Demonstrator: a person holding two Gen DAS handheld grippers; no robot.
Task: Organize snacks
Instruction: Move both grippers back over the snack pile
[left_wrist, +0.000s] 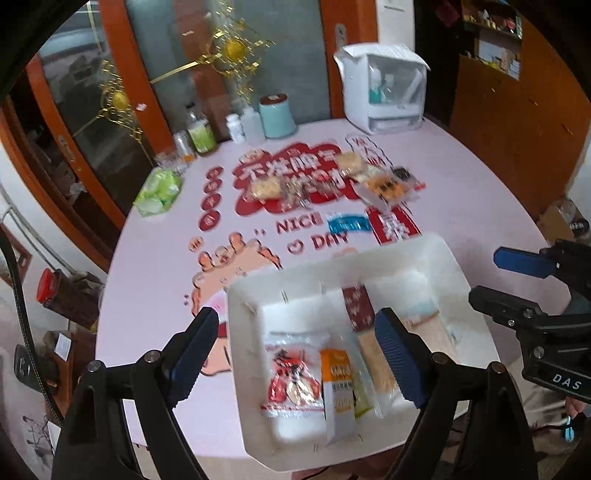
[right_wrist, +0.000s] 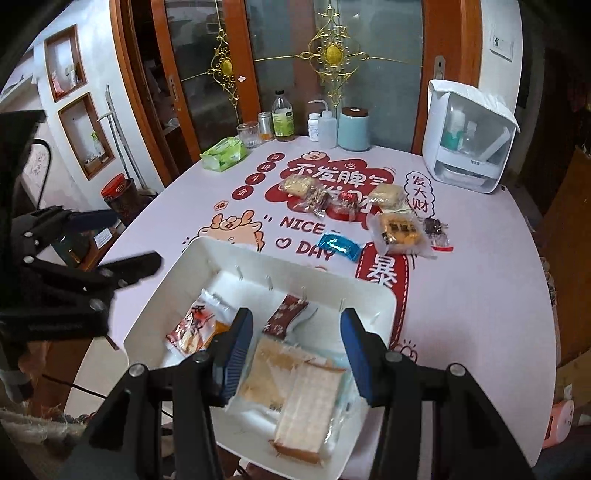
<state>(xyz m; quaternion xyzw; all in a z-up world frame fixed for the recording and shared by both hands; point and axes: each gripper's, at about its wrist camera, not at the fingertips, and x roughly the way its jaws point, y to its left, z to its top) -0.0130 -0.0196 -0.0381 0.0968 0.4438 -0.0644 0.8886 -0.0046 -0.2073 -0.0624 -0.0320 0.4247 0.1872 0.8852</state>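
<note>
A white divided tray (left_wrist: 255, 295) (right_wrist: 155, 306) sits at the table's near edge. It holds a red-and-white packet (left_wrist: 293, 380) (right_wrist: 192, 328), an orange packet (left_wrist: 336, 387), a brown packet (left_wrist: 356, 308) (right_wrist: 284, 314) and wrapped cake slices (right_wrist: 295, 391) (left_wrist: 380, 365). My left gripper (left_wrist: 295, 354) hangs open and empty over the tray's left side. My right gripper (right_wrist: 295, 350) is open and empty just above the cake slices. More snacks lie mid-table: a blue packet (right_wrist: 338, 247) (left_wrist: 349, 223), a yellow pastry pack (right_wrist: 399, 230), cookies (right_wrist: 297, 184) and small wrapped sweets (right_wrist: 436, 230).
At the table's far edge stand a white dispenser box (right_wrist: 469, 147), a light-blue canister (right_wrist: 354, 129), bottles (right_wrist: 283, 118), a glass (right_wrist: 248, 134) and a green tissue pack (right_wrist: 224, 153). Glass doors stand behind. The pink printed tablecloth (right_wrist: 480, 314) covers the table.
</note>
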